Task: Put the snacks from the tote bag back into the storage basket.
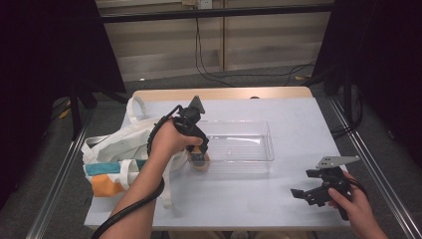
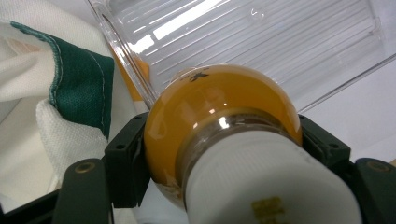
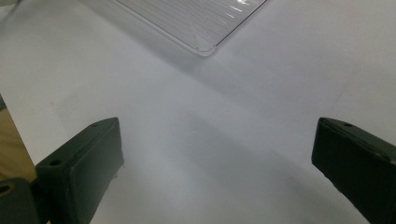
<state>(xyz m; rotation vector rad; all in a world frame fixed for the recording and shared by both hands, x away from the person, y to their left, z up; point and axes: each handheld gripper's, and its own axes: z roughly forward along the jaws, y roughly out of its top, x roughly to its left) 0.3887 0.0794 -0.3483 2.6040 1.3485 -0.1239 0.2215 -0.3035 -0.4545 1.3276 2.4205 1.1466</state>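
An orange light bulb [image 2: 219, 116] with a white base is clamped between the jaws of my left gripper [image 1: 198, 154], which is shut on it. In the high view the bulb [image 1: 201, 164] hangs at the near left corner of a clear plastic tray [image 1: 259, 149]; the left gripper view shows the tray's ribbed floor [image 2: 261, 42] just beyond the bulb. My right gripper [image 1: 309, 183] rests low over the table [image 1: 239, 199] at the front right, open, its jaws wide apart with bare white tabletop [image 3: 219, 154] between them. The tray's corner [image 3: 205, 46] lies ahead of it.
A white cloth tote bag [image 1: 117, 149] with teal and orange patches lies at the table's left, its fabric [image 2: 79, 79] beside the bulb. The table's wooden far edge [image 1: 224, 92] and metal frame rails [image 1: 366, 164] bound the area.
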